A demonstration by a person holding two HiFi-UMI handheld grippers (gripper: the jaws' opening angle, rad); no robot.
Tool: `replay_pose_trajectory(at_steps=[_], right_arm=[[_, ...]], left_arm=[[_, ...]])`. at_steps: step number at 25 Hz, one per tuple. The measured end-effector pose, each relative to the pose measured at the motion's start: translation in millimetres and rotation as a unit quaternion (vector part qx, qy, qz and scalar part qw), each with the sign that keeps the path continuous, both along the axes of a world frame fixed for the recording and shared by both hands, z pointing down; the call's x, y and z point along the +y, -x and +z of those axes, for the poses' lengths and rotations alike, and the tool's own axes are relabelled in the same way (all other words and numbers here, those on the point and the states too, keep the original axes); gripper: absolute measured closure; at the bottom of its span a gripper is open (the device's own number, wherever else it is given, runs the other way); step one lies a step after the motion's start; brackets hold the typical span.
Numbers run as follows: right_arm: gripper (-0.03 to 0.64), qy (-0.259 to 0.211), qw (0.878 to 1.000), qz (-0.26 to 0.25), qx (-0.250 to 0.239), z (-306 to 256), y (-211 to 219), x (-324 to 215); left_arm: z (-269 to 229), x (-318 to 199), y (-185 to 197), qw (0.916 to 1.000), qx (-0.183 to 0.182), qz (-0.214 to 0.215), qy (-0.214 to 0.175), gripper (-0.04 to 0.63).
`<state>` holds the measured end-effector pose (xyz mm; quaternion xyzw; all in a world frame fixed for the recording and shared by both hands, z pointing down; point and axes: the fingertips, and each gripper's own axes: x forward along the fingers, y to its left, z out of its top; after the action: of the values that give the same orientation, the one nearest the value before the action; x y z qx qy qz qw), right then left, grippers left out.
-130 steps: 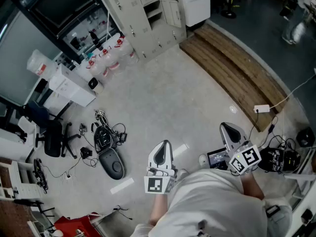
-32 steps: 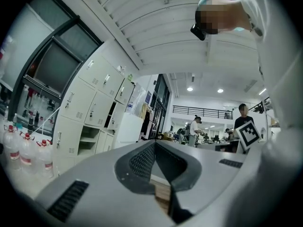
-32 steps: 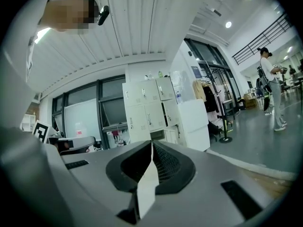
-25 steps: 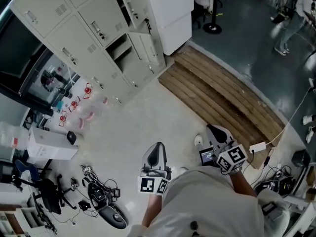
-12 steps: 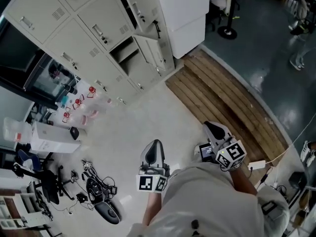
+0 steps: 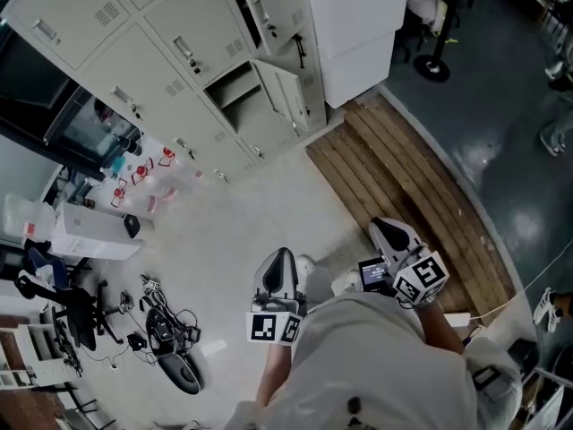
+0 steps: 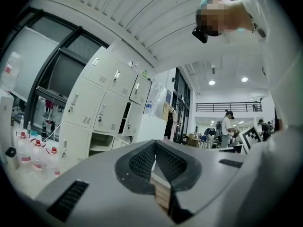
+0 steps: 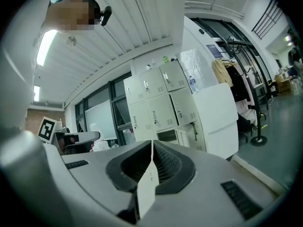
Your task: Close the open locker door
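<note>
A bank of beige lockers [image 6: 134,34] fills the head view's upper left. One low compartment [image 6: 228,86] stands open, its door [image 6: 286,92] swung out toward the white cabinet. Both grippers are held level near the person's body, well short of the lockers. My left gripper [image 6: 277,258] is shut with nothing in it, and so is my right gripper [image 6: 387,227]. In the left gripper view the shut tips [image 7: 155,143] point past the lockers [image 7: 106,112]. The right gripper [image 8: 152,142] faces the open compartment [image 8: 167,135] and its door [image 8: 182,137].
A tall white cabinet [image 6: 358,25] stands right of the lockers. Wooden decking [image 6: 412,177] runs along the right. Water bottles [image 6: 148,182], a white box [image 6: 89,236], an office chair [image 6: 72,312] and cabled gear [image 6: 166,348] lie at the left. People [image 7: 226,126] stand far off.
The person has walked toward the lockers, which now sit lower and larger in the head view. Both grippers came along, still shut and level.
</note>
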<state>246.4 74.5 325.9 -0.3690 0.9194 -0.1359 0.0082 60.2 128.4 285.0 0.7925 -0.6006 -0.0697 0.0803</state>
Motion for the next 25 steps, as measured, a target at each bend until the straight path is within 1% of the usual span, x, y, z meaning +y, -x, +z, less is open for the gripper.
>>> replay_pose_trajectory(at_steps=[6,9,12,18,22,25], right_arm=[[0.588,0.009,1.000,-0.025,0.012,14.6,28.6,-38.6],[0.588,0.021,0.999,-0.022,0.023,21.9,43.2,-68.9],[0.588,0.021,0.999,-0.027,0.034,18.3,62.4,-105.4],[0.588,-0.009,0.997,-0.048,0.060,7.6,106.9,-171.8],[0.588,-0.032,0.997,-0.036,0.064,0.9,131.7,-209.1],[0.588,-0.042,0.996,-0.038,0.066,-2.5,151.1,-228.8]], left_arm=[[14.6,-50.1,19.3,0.9999,0.007,0.008,0.007,0.588],[19.2,-84.5,33.1,0.9998,0.014,0.014,0.010,0.588],[15.4,-126.5,50.1,0.9996,0.018,0.022,0.004,0.588],[3.1,-203.0,90.5,0.9990,0.007,0.043,-0.014,0.588],[-2.5,-237.7,117.5,0.9980,-0.007,0.058,-0.022,0.588],[-3.1,-258.8,139.7,0.9978,-0.008,0.061,-0.024,0.588]])
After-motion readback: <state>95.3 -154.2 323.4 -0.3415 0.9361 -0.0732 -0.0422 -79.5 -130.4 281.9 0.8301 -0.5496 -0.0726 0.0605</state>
